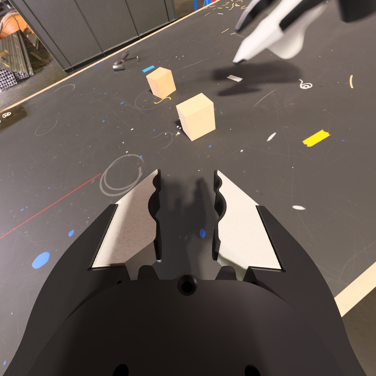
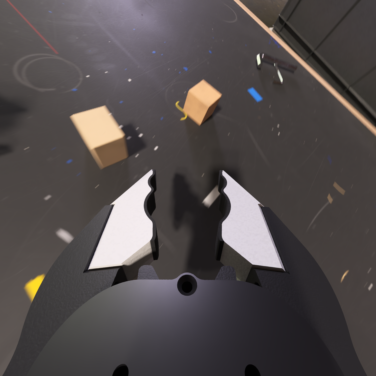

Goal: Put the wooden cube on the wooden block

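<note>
A small wooden cube [image 1: 160, 82] stands on the dark table, beside a yellow thread. A larger, paler wooden block [image 1: 196, 116] stands nearer to me, apart from the cube. My left gripper [image 1: 187, 173] is open and empty, hovering short of the block. My right gripper [image 2: 187, 173] is open and empty above the table. The cube [image 2: 201, 101] lies ahead of it, slightly right, and the block [image 2: 99, 135] ahead to its left. The right gripper also shows blurred in the left wrist view [image 1: 237, 45], at the top right, above the table.
A metal tool [image 1: 124, 60] lies near the table's far edge, also in the right wrist view [image 2: 272, 66]. Blue tape [image 1: 148, 68] and yellow tape [image 1: 316, 138] are stuck flat on the table. Grey cabinets [image 1: 114, 26] stand beyond the edge. The near table edge [image 1: 356, 289] is at the right.
</note>
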### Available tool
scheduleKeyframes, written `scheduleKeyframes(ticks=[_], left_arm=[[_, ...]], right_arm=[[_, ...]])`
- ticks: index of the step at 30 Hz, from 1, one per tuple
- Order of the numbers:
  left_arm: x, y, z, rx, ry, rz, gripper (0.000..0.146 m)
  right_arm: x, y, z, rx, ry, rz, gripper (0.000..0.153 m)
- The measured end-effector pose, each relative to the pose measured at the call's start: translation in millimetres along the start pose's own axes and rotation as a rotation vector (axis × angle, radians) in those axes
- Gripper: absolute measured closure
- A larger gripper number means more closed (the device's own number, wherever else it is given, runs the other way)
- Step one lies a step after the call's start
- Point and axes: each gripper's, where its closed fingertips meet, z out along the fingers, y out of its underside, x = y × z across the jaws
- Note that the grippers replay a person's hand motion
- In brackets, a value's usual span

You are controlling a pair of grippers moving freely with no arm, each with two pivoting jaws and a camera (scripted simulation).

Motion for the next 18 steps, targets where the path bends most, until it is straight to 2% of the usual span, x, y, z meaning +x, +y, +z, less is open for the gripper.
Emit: scheduleKeyframes(ticks=[2, 4, 8, 11, 14, 18], left_arm=[[3.1, -1.0, 3.0, -0.004, 0.000, 0.017, 0.094], [5.8, -1.4, 5.9, -0.008, 0.006, 0.027, 0.094], [7.3, 2.0, 10.0, -0.019, 0.012, 0.044, 0.094], [6.7, 5.8, 12.2, -0.029, 0.024, 0.039, 0.094], [5.2, 9.0, 14.1, -0.042, 0.038, 0.028, 0.094], [2.7, 14.5, 15.8, -0.055, 0.049, 0.015, 0.094]], right_arm=[[19.3, -21.8, 33.5, -0.044, -0.024, -0.062, 0.093], [25.0, -36.6, 66.9, -0.107, -0.121, -0.110, 0.088], [31.0, -51.1, 107.5, -0.214, -0.229, -0.501, 0.088], [31.7, -51.4, 128.9, -0.300, -0.320, -0.673, 0.092], [27.4, -42.9, 146.7, -0.392, -0.419, -0.744, 0.094], [26.5, -34.9, 165.6, -0.476, -0.448, -0.802, 0.099]])
